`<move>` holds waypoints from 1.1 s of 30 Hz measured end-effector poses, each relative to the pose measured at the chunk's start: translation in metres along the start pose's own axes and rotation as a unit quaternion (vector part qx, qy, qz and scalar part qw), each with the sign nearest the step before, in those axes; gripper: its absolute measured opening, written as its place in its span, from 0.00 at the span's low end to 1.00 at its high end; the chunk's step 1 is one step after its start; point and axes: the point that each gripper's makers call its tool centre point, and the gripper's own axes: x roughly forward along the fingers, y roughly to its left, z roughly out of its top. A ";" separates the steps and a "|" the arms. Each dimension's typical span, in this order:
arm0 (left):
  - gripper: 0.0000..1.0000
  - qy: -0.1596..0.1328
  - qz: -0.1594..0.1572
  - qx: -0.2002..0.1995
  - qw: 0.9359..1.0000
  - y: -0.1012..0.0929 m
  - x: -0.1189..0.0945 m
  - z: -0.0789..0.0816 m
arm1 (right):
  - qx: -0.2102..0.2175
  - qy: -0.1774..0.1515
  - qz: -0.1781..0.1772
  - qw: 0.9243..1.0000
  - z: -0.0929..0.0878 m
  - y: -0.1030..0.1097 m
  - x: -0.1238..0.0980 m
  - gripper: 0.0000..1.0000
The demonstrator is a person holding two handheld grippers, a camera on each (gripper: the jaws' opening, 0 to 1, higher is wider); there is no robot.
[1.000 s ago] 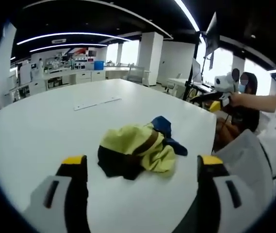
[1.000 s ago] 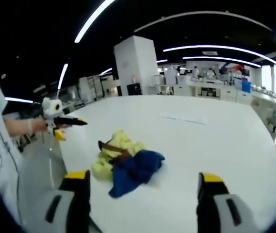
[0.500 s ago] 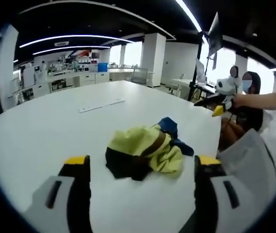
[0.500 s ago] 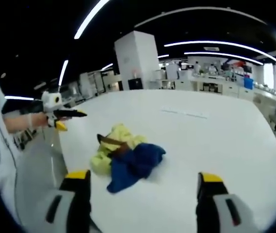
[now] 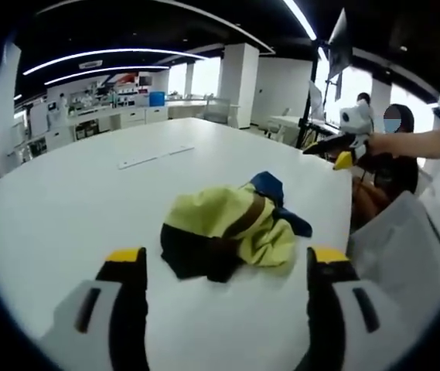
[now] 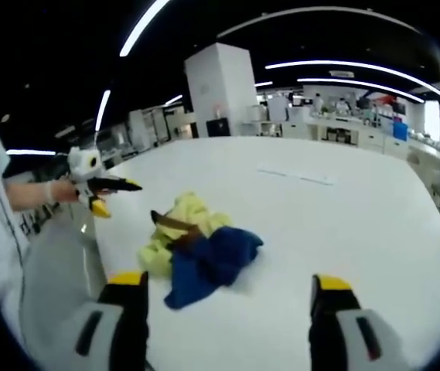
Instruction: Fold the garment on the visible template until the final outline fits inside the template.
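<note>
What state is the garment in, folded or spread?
Neither: the garment lies crumpled in a heap on the table, yellow, blue and dark parts bunched together.

Crumpled garment point(image 5: 227, 236) on the surface point(image 5: 73, 201), near its edge, ahead of and between the left gripper point(image 5: 223, 267) fingers point(image 5: 127, 267). Right gripper point(image 5: 335, 147) beyond that edge, apart from the garment. Flat strip point(image 5: 155, 156) farther back on the surface, well apart from the garment.

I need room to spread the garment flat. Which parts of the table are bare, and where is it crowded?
The white table is bare between the crumpled garment and the thin strip, and beyond the strip. It is tight by the near edge, where the garment lies.
</note>
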 end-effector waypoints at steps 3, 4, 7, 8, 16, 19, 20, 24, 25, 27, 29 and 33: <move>0.80 -0.005 -0.002 -0.004 1.000 0.001 0.002 -0.001 | -0.001 0.004 -0.001 1.000 0.000 0.000 0.003 0.85; 0.79 -0.006 -0.002 -0.005 1.000 0.002 0.003 -0.001 | -0.001 0.006 0.000 1.000 -0.001 -0.001 0.004 0.85; 0.77 -0.005 -0.004 -0.009 1.000 0.001 0.005 -0.004 | -0.006 0.011 0.002 1.000 -0.001 0.004 0.008 0.84; 0.76 -0.005 -0.005 -0.011 1.000 0.002 0.005 -0.005 | -0.006 0.012 0.002 1.000 -0.001 0.001 0.009 0.84; 0.66 -0.008 -0.001 -0.020 1.000 0.010 0.011 -0.014 | -0.012 0.013 0.008 1.000 0.001 0.002 0.017 0.66; 0.59 -0.007 0.000 -0.017 1.000 0.012 0.014 -0.017 | -0.018 0.015 0.021 1.000 0.004 0.005 0.026 0.51; 0.56 -0.005 -0.001 -0.013 1.000 0.012 0.016 -0.019 | -0.021 0.015 0.025 0.999 0.005 0.008 0.030 0.48; 0.43 0.010 0.004 -0.006 1.000 0.012 0.027 -0.030 | -0.042 0.045 0.053 0.997 -0.002 0.019 0.054 0.41; 0.39 0.015 0.008 -0.005 1.000 0.015 0.028 -0.034 | -0.054 0.058 0.055 0.995 -0.007 0.020 0.058 0.36; 0.34 0.014 0.010 -0.003 1.000 0.011 0.033 -0.034 | -0.060 0.068 0.064 0.994 -0.011 0.023 0.070 0.31; 0.31 0.017 0.017 -0.006 1.000 0.016 0.035 -0.042 | -0.057 0.074 0.069 0.993 -0.013 0.030 0.077 0.28; 0.24 0.020 0.029 0.000 0.999 0.024 0.040 -0.049 | -0.065 0.086 0.073 0.992 -0.016 0.030 0.088 0.23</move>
